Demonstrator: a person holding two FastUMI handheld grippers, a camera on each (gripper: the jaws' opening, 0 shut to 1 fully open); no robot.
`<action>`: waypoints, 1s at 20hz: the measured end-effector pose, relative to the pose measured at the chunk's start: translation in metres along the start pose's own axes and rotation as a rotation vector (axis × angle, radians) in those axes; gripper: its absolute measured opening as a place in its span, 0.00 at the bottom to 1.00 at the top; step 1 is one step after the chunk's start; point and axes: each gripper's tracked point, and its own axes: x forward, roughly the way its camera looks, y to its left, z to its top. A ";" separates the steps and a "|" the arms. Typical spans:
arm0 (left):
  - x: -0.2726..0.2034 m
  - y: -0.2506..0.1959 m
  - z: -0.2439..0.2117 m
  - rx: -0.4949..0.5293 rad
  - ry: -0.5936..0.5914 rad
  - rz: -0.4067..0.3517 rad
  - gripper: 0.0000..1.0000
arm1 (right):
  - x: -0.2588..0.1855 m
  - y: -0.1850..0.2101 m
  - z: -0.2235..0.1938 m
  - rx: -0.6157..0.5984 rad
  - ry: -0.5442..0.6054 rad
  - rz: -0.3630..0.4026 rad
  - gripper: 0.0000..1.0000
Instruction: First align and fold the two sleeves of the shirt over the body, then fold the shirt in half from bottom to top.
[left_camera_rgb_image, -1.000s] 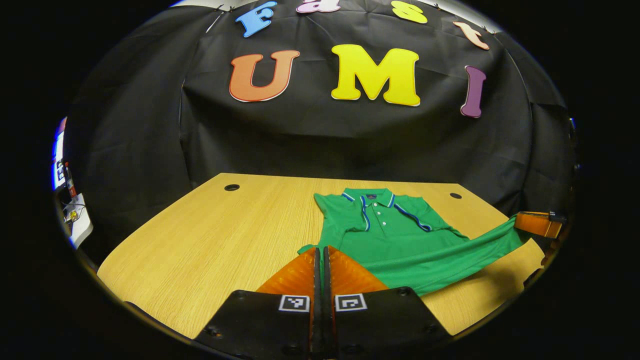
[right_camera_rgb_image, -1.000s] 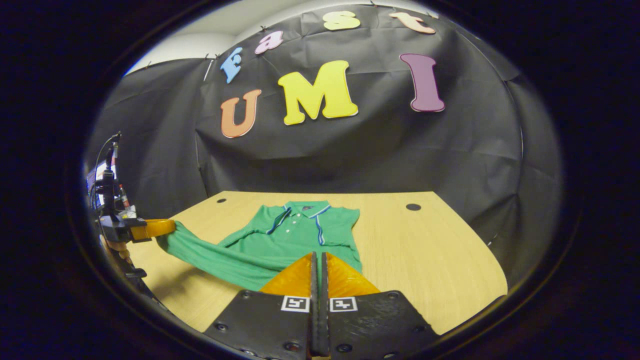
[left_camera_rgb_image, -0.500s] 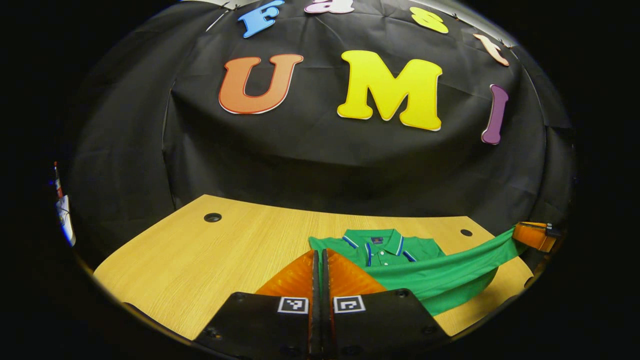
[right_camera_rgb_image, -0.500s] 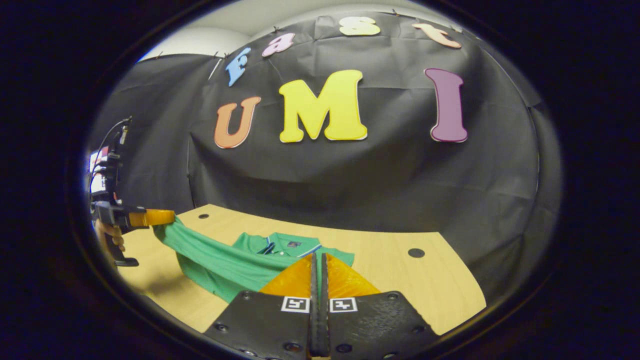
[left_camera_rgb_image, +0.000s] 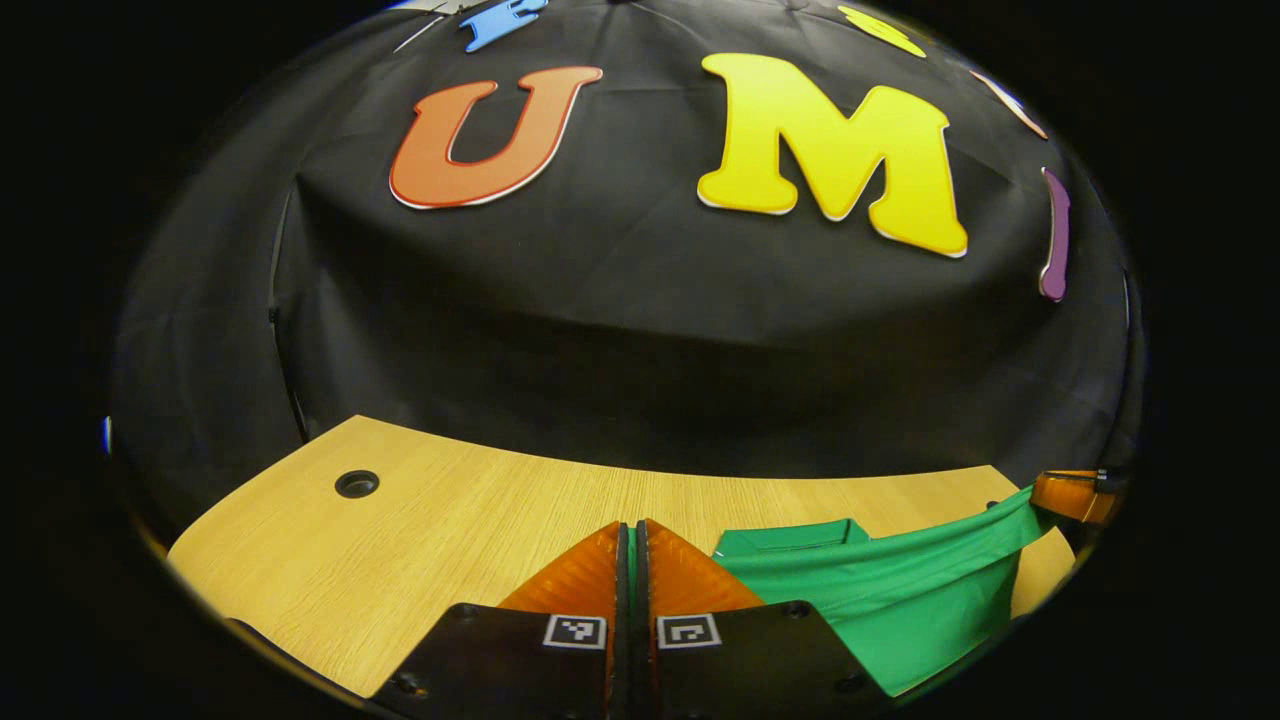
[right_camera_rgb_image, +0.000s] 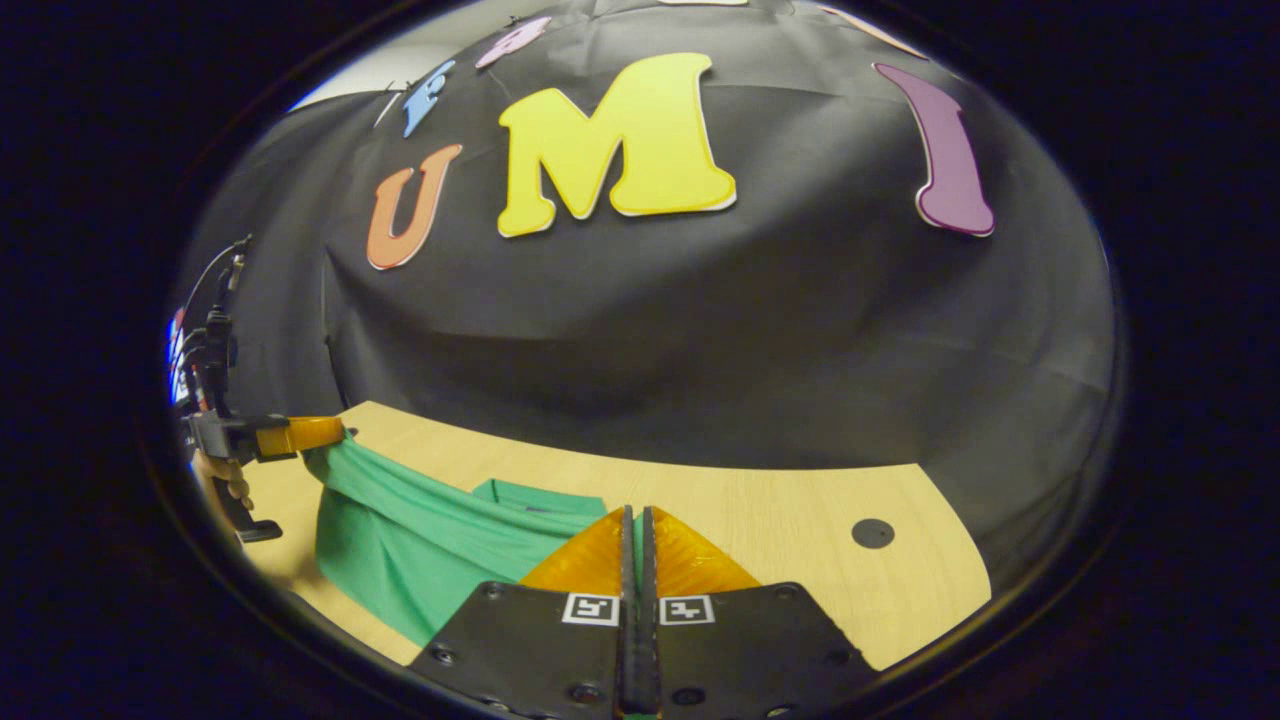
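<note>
Left gripper view looks along the left tool (left_camera_rgb_image: 630, 535), whose two fingers are pressed together with a thin strip of green cloth caught between them. That cloth is the hem of the green shirt (left_camera_rgb_image: 880, 590), raised off the wooden counter (left_camera_rgb_image: 430, 540) and stretched like a band toward the right edge, where the right tool (left_camera_rgb_image: 1075, 493) grips its other corner. Below the band the fabric hangs down in a loose sheet toward the near edge. Behind the band, a small part of the shirt lying flat on the counter shows near its far side. A round cable hole (left_camera_rgb_image: 357, 484) sits in the counter's far left corner.

From the right gripper view, the right tool (right_camera_rgb_image: 635, 525) likewise has its fingers closed tight, with a sliver of green visible in the slit between them. The shirt (right_camera_rgb_image: 420, 540) runs from there up and to the left to the left tool (right_camera_rgb_image: 305, 434), which is held by a person's hand (right_camera_rgb_image: 225, 478). The flat part of the shirt lies just beyond the raised band. Another round hole (right_camera_rgb_image: 872, 533) marks the counter (right_camera_rgb_image: 800, 530) to the right, well apart from the cloth.
</note>
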 end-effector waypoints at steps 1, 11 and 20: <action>0.012 0.001 -0.001 0.001 0.011 0.008 0.06 | 0.010 -0.002 0.000 0.007 0.007 -0.005 0.00; 0.067 -0.010 -0.005 0.130 0.001 0.018 0.06 | 0.077 -0.019 -0.028 -0.052 0.038 -0.078 0.00; 0.046 -0.008 -0.012 0.041 0.056 0.004 1.00 | 0.052 -0.051 -0.019 -0.016 0.047 -0.215 0.96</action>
